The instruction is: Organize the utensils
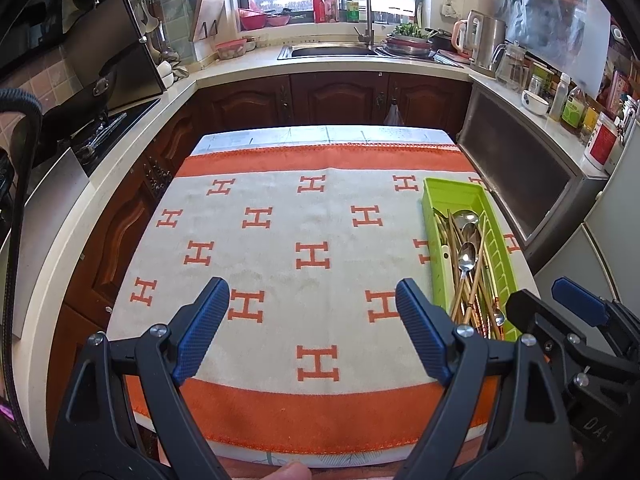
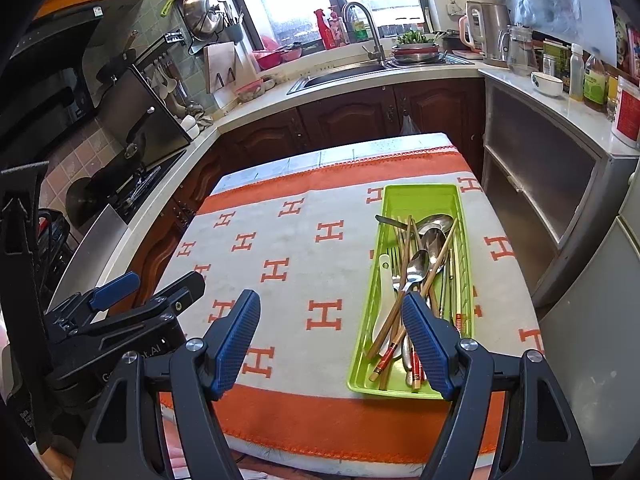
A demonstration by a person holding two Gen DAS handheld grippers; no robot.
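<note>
Orange-and-cream cloth (image 1: 280, 232) covers the desk, bare beneath the left tongs (image 1: 312, 328), whose jaws stand apart and empty. The right tongs (image 2: 332, 344) also stand apart, holding nothing, their right pad above the near end of the green tray (image 2: 464, 216). The utensils (image 2: 416, 272) lie there crossed in a heap. Closing on that tangle could drag neighbours along, or nudge the light tray askew.

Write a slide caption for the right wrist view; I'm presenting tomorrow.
Open, empty right gripper above the patterned cloth, beside a green tray piled with spoons and chopsticks.
</note>
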